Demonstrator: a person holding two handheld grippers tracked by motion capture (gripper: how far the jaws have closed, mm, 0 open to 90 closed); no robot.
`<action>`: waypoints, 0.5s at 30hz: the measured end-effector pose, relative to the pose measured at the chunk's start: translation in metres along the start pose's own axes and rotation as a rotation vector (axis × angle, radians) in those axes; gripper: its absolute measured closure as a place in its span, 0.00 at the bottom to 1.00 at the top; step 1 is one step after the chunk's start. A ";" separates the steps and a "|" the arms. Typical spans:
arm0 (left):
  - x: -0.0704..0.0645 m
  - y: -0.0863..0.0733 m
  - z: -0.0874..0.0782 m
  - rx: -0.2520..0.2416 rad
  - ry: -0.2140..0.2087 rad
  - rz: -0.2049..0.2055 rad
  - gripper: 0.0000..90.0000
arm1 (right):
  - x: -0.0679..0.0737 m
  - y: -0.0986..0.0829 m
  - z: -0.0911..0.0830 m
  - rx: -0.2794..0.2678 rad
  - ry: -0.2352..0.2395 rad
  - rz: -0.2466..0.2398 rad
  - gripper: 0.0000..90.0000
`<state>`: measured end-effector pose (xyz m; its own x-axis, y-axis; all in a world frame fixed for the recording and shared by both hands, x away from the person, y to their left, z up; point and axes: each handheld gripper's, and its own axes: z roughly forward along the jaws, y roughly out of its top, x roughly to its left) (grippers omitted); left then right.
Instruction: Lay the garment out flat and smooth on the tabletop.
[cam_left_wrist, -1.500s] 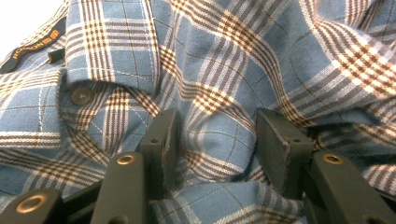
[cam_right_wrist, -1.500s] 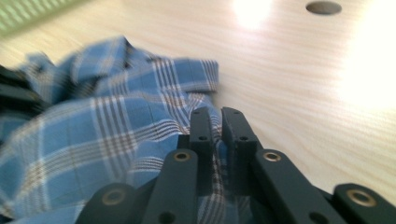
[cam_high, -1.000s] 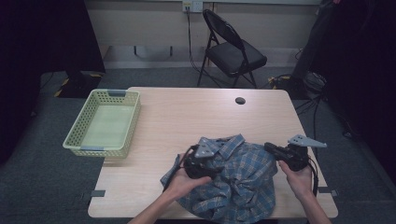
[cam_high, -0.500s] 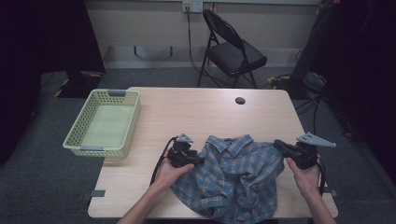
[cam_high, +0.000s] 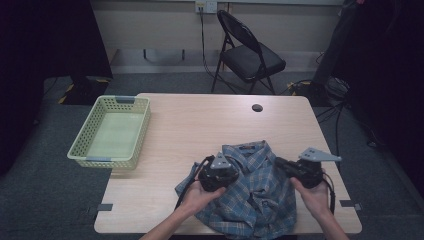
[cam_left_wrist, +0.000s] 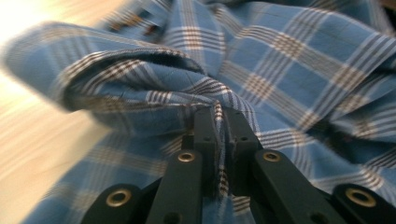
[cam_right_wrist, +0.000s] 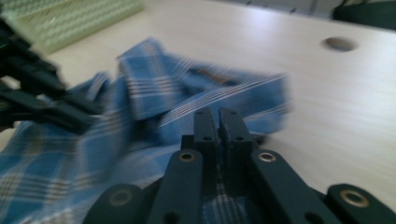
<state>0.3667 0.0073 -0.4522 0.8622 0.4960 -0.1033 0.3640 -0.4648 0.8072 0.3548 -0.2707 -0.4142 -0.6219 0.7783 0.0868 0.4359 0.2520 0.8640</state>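
Green mesh basket (cam_high: 111, 131) sits at 9 o'clock on the table (cam_high: 200, 120). Toward 6 o'clock the blue plaid shirt (cam_high: 252, 192) lies rumpled, the left gripper (cam_high: 218, 172) pinching its fabric, the right gripper (cam_high: 295, 170) likewise clamped on cloth at 4 o'clock.

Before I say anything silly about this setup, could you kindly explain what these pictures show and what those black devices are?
No robot is here: a person holds a hand-held tool with two black jaws in each hand. The high view looks down on a wooden table. The other two pictures come from cameras riding on the tools, looking along their jaws. On the table lie a blue plaid shirt, crumpled near the person, and a pale green basket at the far left. The left gripper has its jaws shut on a fold of the shirt. The right gripper also has its jaws closed, with fabric between them at the shirt's other side.
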 end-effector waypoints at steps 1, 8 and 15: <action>-0.003 0.000 0.005 0.015 -0.001 0.011 0.93 | 0.008 -0.002 0.006 0.022 0.013 -0.019 0.96; -0.002 -0.009 0.030 0.074 -0.021 0.002 0.89 | 0.031 -0.031 0.046 0.144 0.096 -0.022 0.96; 0.022 -0.010 -0.007 -0.015 -0.068 -0.069 0.60 | 0.033 -0.038 0.051 0.168 0.072 -0.062 0.97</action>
<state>0.3797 0.0278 -0.4589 0.8573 0.4754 -0.1974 0.4184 -0.4201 0.8053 0.3509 -0.2248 -0.4696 -0.6930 0.7169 0.0764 0.4943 0.3954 0.7741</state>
